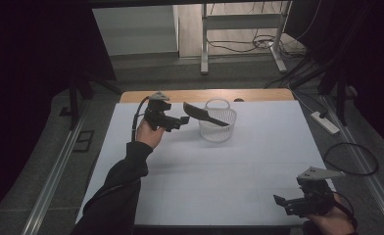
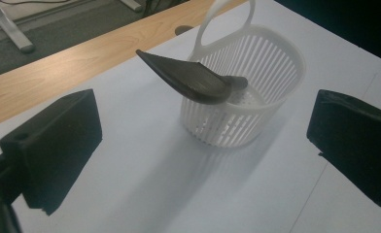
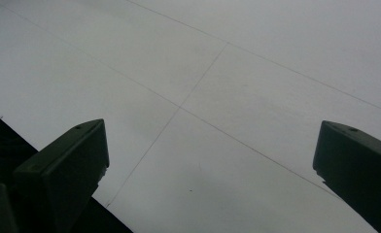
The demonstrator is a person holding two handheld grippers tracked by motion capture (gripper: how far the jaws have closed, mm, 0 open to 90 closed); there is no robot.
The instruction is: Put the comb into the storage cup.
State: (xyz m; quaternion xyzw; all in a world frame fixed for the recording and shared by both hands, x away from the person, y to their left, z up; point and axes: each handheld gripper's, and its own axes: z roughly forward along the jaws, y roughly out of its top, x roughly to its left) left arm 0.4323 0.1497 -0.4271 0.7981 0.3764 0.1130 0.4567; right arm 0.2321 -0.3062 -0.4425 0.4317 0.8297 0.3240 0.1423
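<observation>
A white slatted basket (image 1: 218,125) with a loop handle stands upright near the back of the white table (image 1: 204,171). A black spatula-like tool (image 1: 201,114) lies tilted in it, its flat blade sticking out over the left rim. In the left gripper view the basket (image 2: 256,97) and the tool (image 2: 188,77) sit ahead of the jaws. My left gripper (image 1: 179,122) is open, just left of the basket, holding nothing. Its jaws stand wide apart in its own view (image 2: 203,155). My right gripper (image 1: 284,203) rests open at the table's front right corner, over bare surface (image 3: 208,165).
A wooden strip (image 1: 204,95) runs along the table's far edge. Beyond it are metal desk legs and cables (image 1: 258,44) on the floor. A power strip (image 1: 324,122) and a looped cable (image 1: 351,159) lie on the floor to the right.
</observation>
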